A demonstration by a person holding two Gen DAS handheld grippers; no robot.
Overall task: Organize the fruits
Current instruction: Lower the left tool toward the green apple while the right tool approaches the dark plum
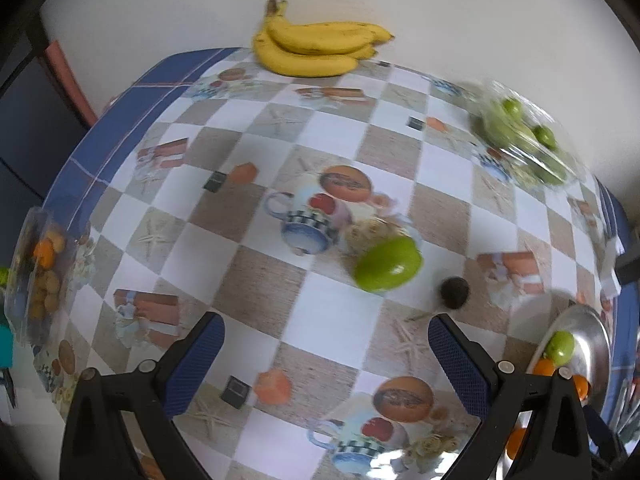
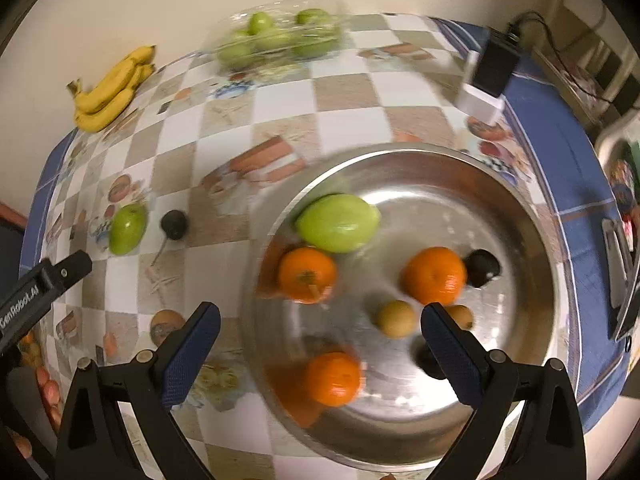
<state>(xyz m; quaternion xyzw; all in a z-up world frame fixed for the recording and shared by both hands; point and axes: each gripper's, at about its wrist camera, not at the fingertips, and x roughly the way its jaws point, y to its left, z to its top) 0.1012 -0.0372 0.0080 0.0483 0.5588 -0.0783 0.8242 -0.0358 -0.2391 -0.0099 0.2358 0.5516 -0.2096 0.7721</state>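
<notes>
— Left wrist view first: what did it show?

— The left gripper (image 1: 326, 344) hung over the checked tablecloth (image 1: 256, 276), its jaws wide apart and holding nothing. A loose green apple (image 1: 388, 264) lay ahead of the fingers, with a small dark fruit (image 1: 455, 292) just beside it, the two not touching. A bunch of bananas (image 1: 316, 46) sat at the far edge by the wall.

— And the right side?

— The right gripper (image 2: 320, 326) hovered above the metal bowl (image 2: 536, 216), jaws also spread and empty. Inside lay a green apple (image 2: 338, 222), three oranges (image 2: 307, 274), a small yellowish fruit (image 2: 396, 318) and a dark fruit (image 2: 482, 268). Another dark shape sat partly hidden behind the right finger; I could not tell what it was.

— Anything else on the table?

— A clear plastic tray of green apples (image 2: 276, 40) stood far back, blurred. A black box (image 2: 496, 66) rested near the right edge, on the blue border.
</notes>
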